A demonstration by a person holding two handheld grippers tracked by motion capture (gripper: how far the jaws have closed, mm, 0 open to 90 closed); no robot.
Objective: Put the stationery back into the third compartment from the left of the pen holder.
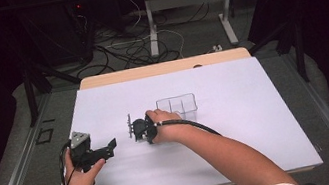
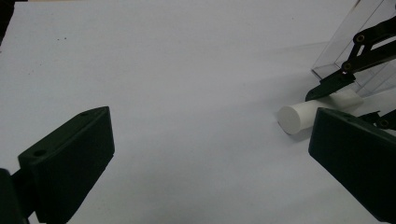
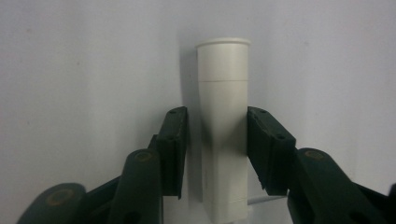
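Note:
A white tube with a round cap [image 3: 223, 84] lies flat on the white table sheet [image 1: 239, 125]. My right gripper [image 3: 217, 119] is down at the table with one black jaw on each side of the tube's body. The right jaw touches it and a thin dark gap shows at the left jaw. From the left gripper view the tube [image 2: 303, 114] points its cap end toward me, with the right gripper's fingers [image 2: 332, 83] over it. My left gripper [image 1: 110, 149] is held low near the table's left part, open and empty, aimed toward the tube.
A clear plastic bin with compartments [image 1: 177, 106] stands just behind and to the right of the right gripper [image 1: 131, 128]; its wall [image 2: 345, 42] rises behind the tube. The sheet's front edge is close to the left hand. Cables and table legs lie beyond the far edge.

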